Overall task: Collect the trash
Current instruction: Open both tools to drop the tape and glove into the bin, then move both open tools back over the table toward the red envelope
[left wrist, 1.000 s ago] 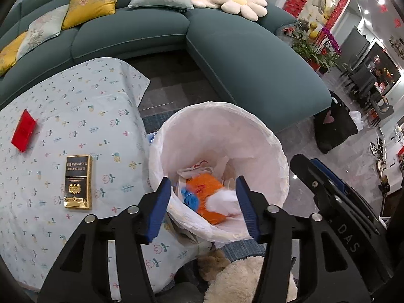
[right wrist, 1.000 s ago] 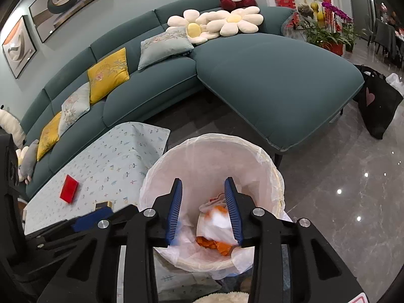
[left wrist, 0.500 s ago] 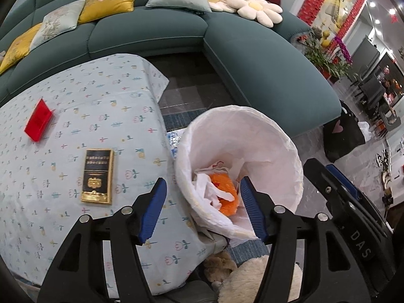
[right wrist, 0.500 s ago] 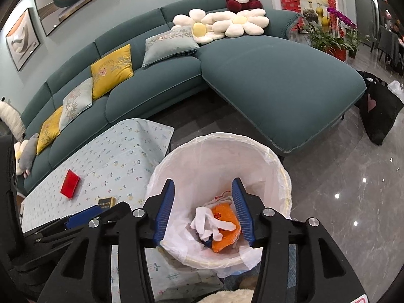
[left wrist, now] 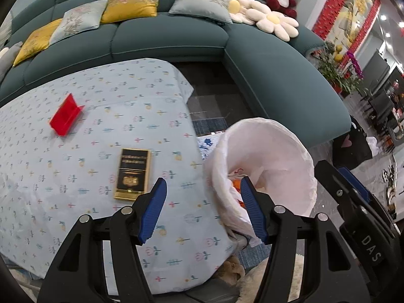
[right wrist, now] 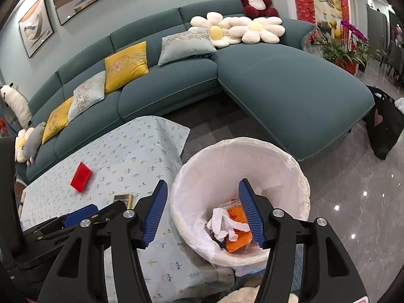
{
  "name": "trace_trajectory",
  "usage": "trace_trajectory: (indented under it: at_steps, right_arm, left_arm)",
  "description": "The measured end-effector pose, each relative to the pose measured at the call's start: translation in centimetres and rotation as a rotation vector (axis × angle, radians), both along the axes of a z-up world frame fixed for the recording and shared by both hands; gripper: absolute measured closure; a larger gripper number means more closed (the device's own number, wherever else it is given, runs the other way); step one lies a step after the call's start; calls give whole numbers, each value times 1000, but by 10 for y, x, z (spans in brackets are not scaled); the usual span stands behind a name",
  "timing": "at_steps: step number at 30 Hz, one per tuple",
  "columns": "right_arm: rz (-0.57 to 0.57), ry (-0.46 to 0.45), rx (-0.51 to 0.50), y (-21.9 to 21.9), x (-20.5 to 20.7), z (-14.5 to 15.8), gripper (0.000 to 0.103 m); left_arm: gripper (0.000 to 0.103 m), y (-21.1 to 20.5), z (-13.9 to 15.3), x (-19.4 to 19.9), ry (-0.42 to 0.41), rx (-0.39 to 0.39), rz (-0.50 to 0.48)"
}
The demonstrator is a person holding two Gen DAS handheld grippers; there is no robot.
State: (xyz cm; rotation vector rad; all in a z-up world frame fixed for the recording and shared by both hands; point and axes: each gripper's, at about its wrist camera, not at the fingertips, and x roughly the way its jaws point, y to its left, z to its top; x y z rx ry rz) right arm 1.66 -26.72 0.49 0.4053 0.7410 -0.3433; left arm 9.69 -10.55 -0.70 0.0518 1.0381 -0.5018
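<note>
A: Floral-clothed table [left wrist: 75, 166] holds a black-and-gold flat box [left wrist: 133, 174] and red open box [left wrist: 65, 118]; white-lined bin [right wrist: 277, 166] alongside.

B: Left gripper [left wrist: 203, 208] empty, parted; right gripper [right wrist: 202, 213] empty, jaws opening. Reaching sideways may snag the liner and tip the bin.

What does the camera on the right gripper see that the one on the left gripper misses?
Only the right view shows the framed pictures on the wall and the white and orange rubbish lying plainly in the bin. Only the left view shows the black and gold box in full. Both show the lined bin, the red box, the table's patterned cloth and the teal sofa.
</note>
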Motion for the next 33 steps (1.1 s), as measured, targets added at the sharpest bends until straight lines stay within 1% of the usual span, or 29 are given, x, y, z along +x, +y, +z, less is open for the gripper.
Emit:
trace_trajectory:
  at_steps: [5,10,12,16,18,21,25,29,33]
  right_arm:
    - [28,-1,-13,17,4,6,44]
    - [57,1,-21,37,10,7,41]
    - [73,5,-24,47,14,7,40]
    - [112,15,-35,67,22,6,40]
    - [132,22,-40,79,25,5,37]
    - [162,34,-52,96,31,1,34]
    - [182,64,-49,115,37,-10,33]
    - [186,108,-3,129,47,-30,33]
    - [208,150,-2,143,59,-48,33]
  left_arm:
    - [45,23,1,3,-9,0,36]
    - [44,52,1,9,-7,-1,93]
    - [40,65,0,11,-6,-2,120]
    - [36,91,-2,16,-11,3,165]
    - [31,103,-2,18,-12,4,191]
    - [29,125,-6,23,-18,13,229]
    - [29,156,-18,29,2,29,280]
    - [29,183,-31,36,16,50,322]
    - [29,200,-39,48,4,81,334]
